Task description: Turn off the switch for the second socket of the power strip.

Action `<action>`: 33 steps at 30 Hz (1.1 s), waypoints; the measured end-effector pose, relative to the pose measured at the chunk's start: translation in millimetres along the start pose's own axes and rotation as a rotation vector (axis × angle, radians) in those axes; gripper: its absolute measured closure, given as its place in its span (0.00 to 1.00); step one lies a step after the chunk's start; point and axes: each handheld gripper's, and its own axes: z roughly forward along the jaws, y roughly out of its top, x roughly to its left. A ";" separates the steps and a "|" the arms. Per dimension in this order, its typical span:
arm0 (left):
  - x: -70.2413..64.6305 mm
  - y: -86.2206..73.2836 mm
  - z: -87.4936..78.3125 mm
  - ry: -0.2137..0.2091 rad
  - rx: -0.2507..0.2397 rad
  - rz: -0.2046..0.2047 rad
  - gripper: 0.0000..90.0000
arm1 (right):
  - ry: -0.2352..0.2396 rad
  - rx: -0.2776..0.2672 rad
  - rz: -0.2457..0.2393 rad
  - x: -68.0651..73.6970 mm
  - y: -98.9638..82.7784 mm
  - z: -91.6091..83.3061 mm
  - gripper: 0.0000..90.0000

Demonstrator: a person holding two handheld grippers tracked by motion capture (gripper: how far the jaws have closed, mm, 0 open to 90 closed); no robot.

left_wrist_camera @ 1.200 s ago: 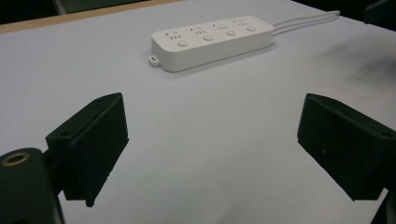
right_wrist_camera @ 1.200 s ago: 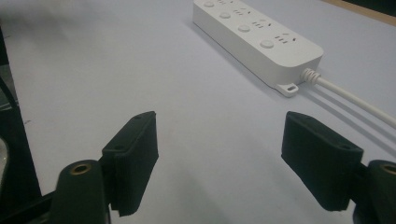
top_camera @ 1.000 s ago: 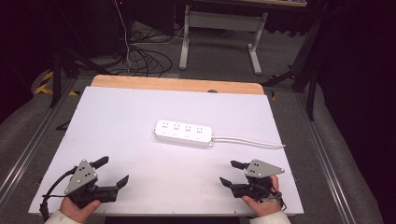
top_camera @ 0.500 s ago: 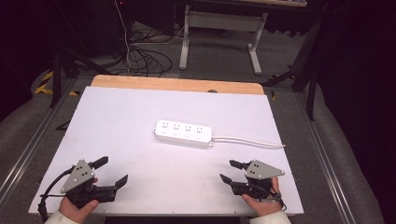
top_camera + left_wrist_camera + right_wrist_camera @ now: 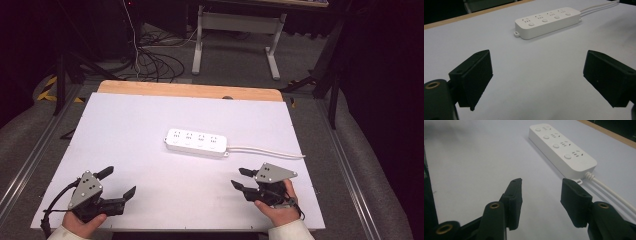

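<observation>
- Your right gripper [image 5: 244,179] rests at the near right of the white surface [image 5: 125,130], its jaws partly apart and holding nothing.
- Your left gripper [image 5: 117,183] rests at the near left, its jaws spread wide and also holding nothing.
- A white power strip [image 5: 196,142] lies ahead of both, near the middle of the surface, long axis running left to right.
- Its cord [image 5: 267,151] trails right; that end looks nearer your right jaws.
</observation>
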 end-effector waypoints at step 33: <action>-0.4 0.5 0.2 0.006 0.003 0.013 0.10 | 0.070 0.035 -0.026 -18.4 92.7 39.4 0.60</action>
